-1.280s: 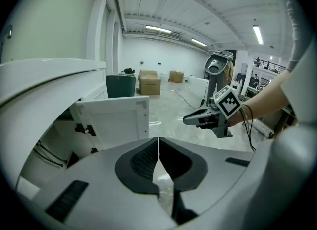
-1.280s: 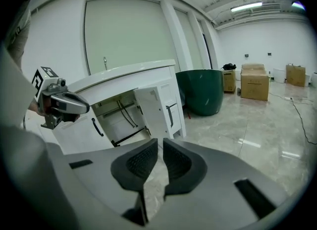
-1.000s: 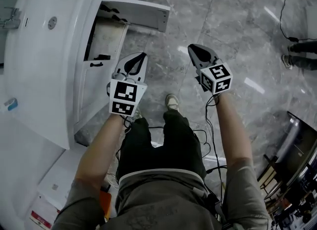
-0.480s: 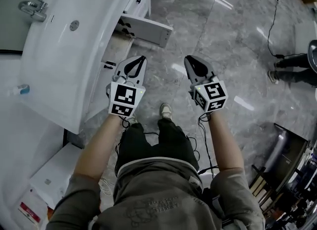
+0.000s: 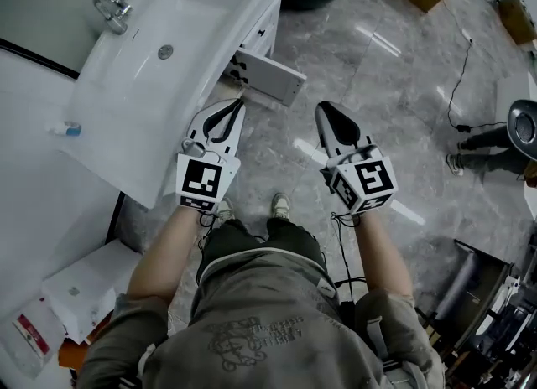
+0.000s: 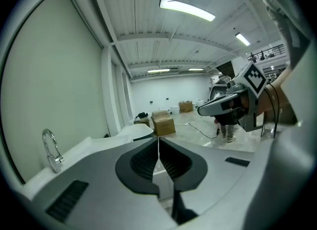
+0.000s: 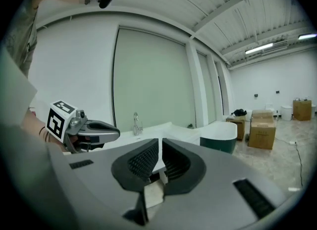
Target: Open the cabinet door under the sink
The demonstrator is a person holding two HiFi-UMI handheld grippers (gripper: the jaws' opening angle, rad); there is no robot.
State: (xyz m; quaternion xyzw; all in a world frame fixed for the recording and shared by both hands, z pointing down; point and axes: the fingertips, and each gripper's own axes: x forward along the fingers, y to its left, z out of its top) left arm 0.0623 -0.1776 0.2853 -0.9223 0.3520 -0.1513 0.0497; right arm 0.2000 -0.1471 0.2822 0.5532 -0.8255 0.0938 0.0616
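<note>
- The cabinet door stands swung out below the sink, whose basin hides the cabinet's inside.
- The left gripper and right gripper hover clear of the door, jaws together on nothing.

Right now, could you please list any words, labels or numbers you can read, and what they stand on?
Nothing is legible.
Shirt print: too blurred to read.
Red label on the white box: too small.
Marker cubes: square patterns, no letters.
</note>
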